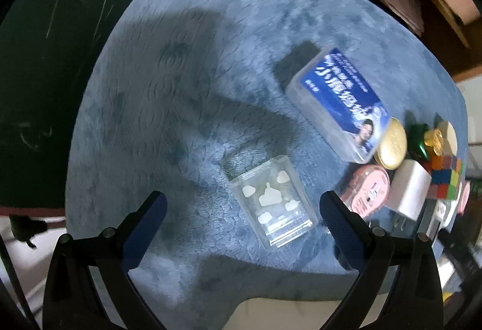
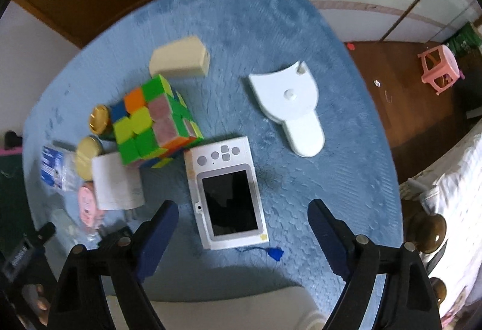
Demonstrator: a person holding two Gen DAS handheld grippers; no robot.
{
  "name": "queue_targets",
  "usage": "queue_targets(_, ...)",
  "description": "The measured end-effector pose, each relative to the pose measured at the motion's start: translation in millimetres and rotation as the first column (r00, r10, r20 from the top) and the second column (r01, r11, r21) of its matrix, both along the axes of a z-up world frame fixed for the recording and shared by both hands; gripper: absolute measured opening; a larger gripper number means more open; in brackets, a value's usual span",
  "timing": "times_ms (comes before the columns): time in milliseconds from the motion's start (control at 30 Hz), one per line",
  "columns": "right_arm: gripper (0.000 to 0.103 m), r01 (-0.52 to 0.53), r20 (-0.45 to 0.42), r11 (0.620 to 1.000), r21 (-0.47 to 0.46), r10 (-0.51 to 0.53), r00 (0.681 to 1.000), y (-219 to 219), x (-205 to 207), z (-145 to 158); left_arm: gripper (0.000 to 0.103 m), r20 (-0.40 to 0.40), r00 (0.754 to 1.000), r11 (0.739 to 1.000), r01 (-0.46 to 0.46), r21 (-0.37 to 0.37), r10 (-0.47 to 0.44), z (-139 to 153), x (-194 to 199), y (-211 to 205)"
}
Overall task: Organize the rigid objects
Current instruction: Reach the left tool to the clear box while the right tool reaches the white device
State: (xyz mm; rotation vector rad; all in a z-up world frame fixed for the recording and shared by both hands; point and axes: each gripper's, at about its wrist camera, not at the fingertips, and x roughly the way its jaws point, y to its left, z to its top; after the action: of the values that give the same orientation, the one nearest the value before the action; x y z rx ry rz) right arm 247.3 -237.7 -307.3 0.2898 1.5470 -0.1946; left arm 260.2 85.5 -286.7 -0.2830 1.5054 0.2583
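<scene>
A colourful cube (image 2: 153, 122) and a white charger (image 2: 116, 182) lie left of the white device (image 2: 227, 193). The right gripper (image 2: 242, 215) hangs over the device with jaws wide apart, holding nothing. The left gripper (image 1: 242, 205) is equally spread above a clear box (image 1: 271, 200).

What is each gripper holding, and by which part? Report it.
Nothing is held. The left gripper is open above the clear block; the right gripper is open above the white device.
</scene>
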Motion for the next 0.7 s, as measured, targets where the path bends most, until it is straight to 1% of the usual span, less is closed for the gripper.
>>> queue_targets(167,0.088,-0.05,-0.034,0.999,0.001,0.05,0.998,11.5,4.6,-17.0,0.101,-0.022,0.997,0.998,-0.07,0.003,0.07,-11.3,0.0,7.8)
queue_targets(333,0.088,-0.073,-0.076,0.997,-0.013,0.072,0.995,16.4,10.1,-35.9,0.101,-0.046,0.99,0.989,-0.139,-0.054,0.137,-21.7,-1.7,12.7)
queue_targets(367,0.087,-0.079,-0.084,0.997,-0.017,0.077,0.993,17.1,10.3,-39.4,0.101,-0.052,0.988,0.987,-0.148,-0.061,0.144,-23.4,-1.7,12.5)
queue_targets(433,0.081,-0.086,-0.103,0.996,-0.018,0.084,0.991,18.2,8.9,-46.8,0.101,-0.072,0.984,0.983,-0.169,-0.077,0.163,-28.1,-1.1,12.5)
queue_targets(500,0.079,-0.089,-0.127,0.996,-0.009,0.087,0.988,18.8,8.5,-53.5,0.101,-0.106,0.978,0.978,-0.187,-0.091,0.177,-35.4,-1.1,12.5)
queue_targets(567,0.079,-0.091,-0.127,0.996,-0.007,0.089,0.988,19.0,8.1,-54.8,0.101,-0.134,0.976,0.98,-0.182,-0.083,0.17,-46.9,-7.5,14.2)
queue_targets(633,0.079,-0.097,-0.131,0.995,-0.008,0.095,0.987,17.9,10.2,-57.8,0.1,-0.164,0.975,0.987,-0.159,-0.04,0.15,-55.4,-8.4,9.1)
queue_targets(700,0.079,-0.103,-0.133,0.995,-0.011,0.101,0.986,18.3,12.9,-58.9,0.099,-0.178,0.974,0.989,-0.146,-0.015,0.141,-62.8,-10.5,4.8)
